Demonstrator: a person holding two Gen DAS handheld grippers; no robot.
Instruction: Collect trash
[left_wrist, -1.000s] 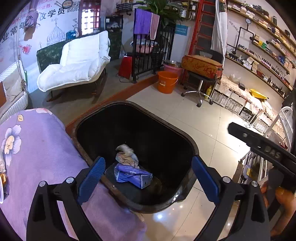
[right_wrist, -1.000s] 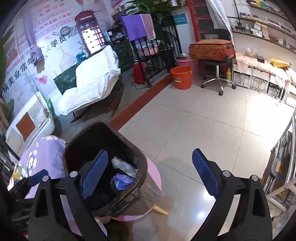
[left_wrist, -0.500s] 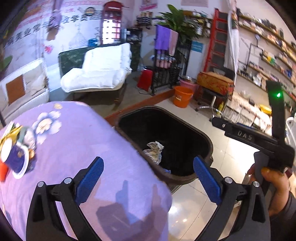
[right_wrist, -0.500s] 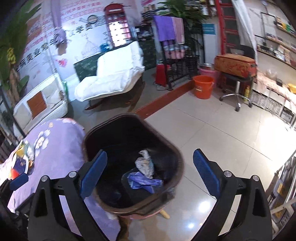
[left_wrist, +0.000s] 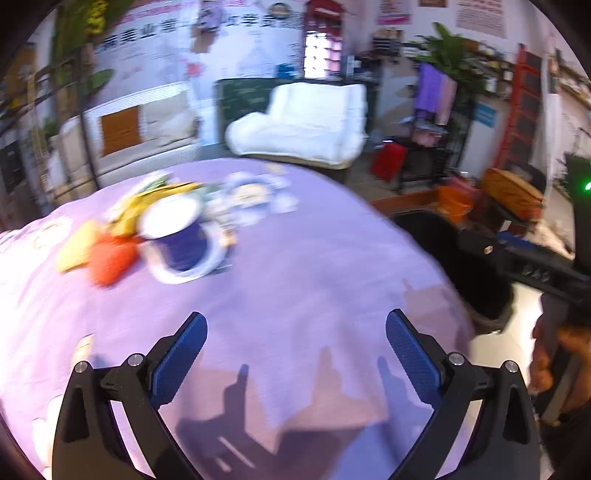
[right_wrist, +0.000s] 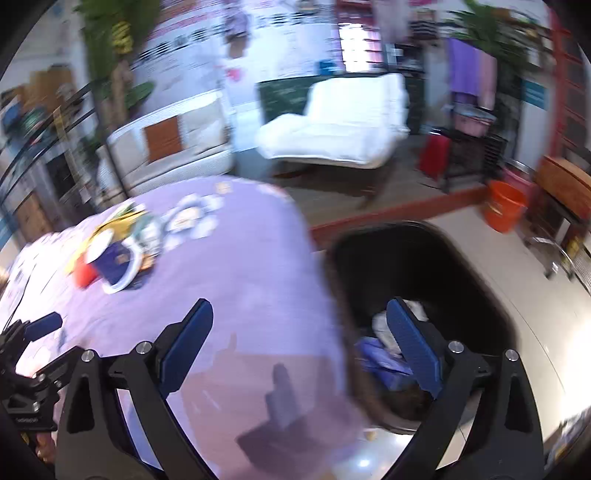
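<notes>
No label on the litter can be read; motion blur smears everything, and the large wall characters behind the white lounge chair are also illegible here.

Half a second ago the left camera had the black bin in the middle of its view, crumpled paper visible inside. Now it looks mainly over the purple flowered tablecloth, and the bin sits at the right edge. The right camera has swung the same way, so the cloth fills its left half and the bin its right.

The remaining trash lies in a cluster on the far left part of the table: a dark blue paper cup with a white rim, tipped toward the camera on a white ring or lid, a red-orange piece touching it, and yellow wrappers behind. Inside the bin lie a crumpled pale wad and a blue wrapper.

The left gripper has its blue-padded jaws spread wide with nothing between them, above bare cloth. The right gripper is equally wide and empty, straddling the table edge and the bin rim.
</notes>
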